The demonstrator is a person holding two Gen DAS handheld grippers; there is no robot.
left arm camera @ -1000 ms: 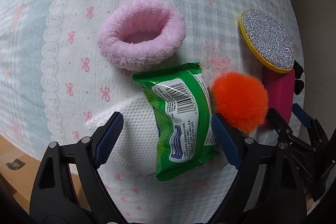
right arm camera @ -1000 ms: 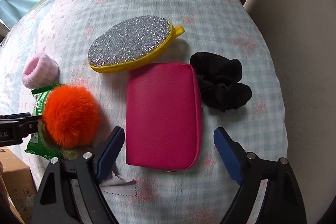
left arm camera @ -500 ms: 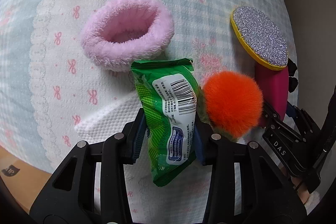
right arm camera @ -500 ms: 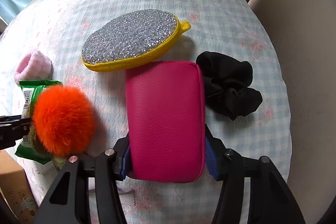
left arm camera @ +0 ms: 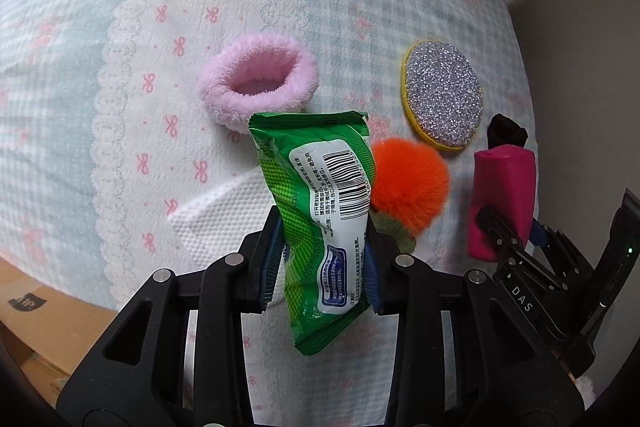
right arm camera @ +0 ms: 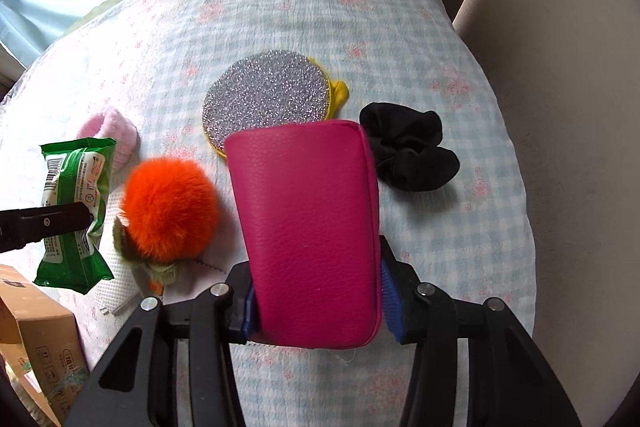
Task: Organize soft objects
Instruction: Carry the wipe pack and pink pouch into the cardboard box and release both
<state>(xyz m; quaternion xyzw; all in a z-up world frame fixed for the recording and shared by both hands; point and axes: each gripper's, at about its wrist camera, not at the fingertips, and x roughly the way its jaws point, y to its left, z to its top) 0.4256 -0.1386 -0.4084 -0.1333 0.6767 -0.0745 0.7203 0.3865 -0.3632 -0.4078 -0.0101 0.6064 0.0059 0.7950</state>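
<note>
My left gripper (left arm camera: 322, 265) is shut on a green wipes packet (left arm camera: 324, 211) and holds it lifted above the blanket; the packet also shows in the right wrist view (right arm camera: 76, 211). My right gripper (right arm camera: 316, 303) is shut on a magenta pouch (right arm camera: 312, 223), raised off the blanket; the pouch also shows in the left wrist view (left arm camera: 504, 203). An orange pompom (left arm camera: 408, 187) (right arm camera: 170, 207), a pink fluffy band (left arm camera: 260, 89), a glittery silver and yellow sponge (left arm camera: 444, 93) (right arm camera: 268, 99) and a black scrunchie (right arm camera: 408, 147) lie on the blanket.
The checked blanket (right arm camera: 440, 47) covers a cushion between beige seat sides (right arm camera: 560, 107). A white cloth (left arm camera: 224, 219) lies under the packet. A cardboard box (right arm camera: 36, 339) stands at the lower left, off the cushion's edge.
Both grippers shut, the left on the wipes packet and the right on the magenta pouch, and both have lifted their objects up off the blanket.
</note>
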